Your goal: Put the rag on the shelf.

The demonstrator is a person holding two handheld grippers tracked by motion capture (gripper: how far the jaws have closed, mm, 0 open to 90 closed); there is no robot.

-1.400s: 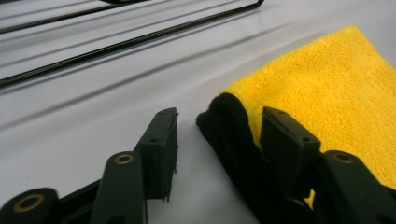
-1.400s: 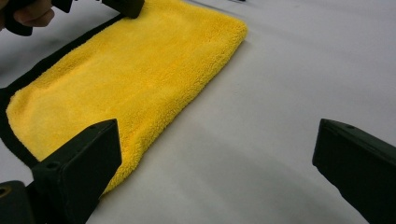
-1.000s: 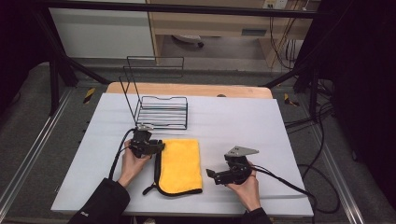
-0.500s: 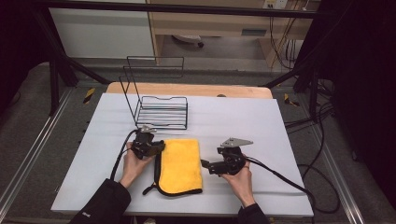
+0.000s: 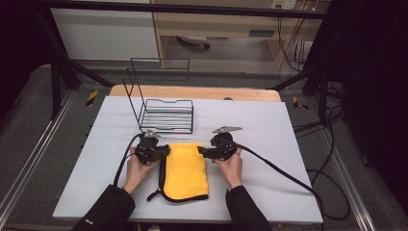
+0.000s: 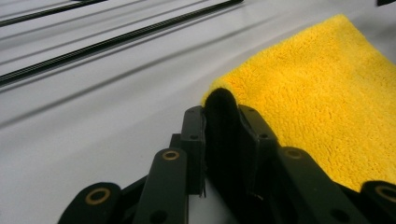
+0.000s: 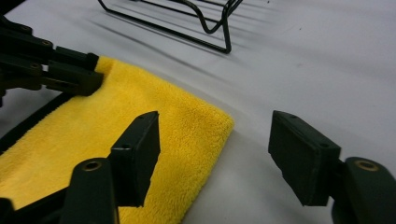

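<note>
A yellow cloth (image 5: 185, 171) with a black-edged border lies flat on the white table (image 5: 274, 130) in front of the person. My left gripper (image 5: 165, 150) is shut on the cloth's far left corner; in the left gripper view its jaws (image 6: 222, 109) pinch the folded black edge beside the yellow pile (image 6: 322, 84). My right gripper (image 5: 202, 152) stands open at the far right corner. In the right gripper view the corner of the cloth (image 7: 187, 116) lies between the spread jaws (image 7: 215, 125), low on the table. The left gripper (image 7: 88, 74) shows there at the other corner.
A black wire rack (image 5: 166, 115) with a tall back frame stands just beyond the cloth; its front rail (image 7: 219, 32) is close ahead of both grippers. A black cable (image 5: 284, 173) trails right from the right gripper. Bare table lies to the right and left.
My right gripper has moved left and away from the person, from the table's right side to the cloth's far right corner. The left gripper has stayed put, still holding its corner.
</note>
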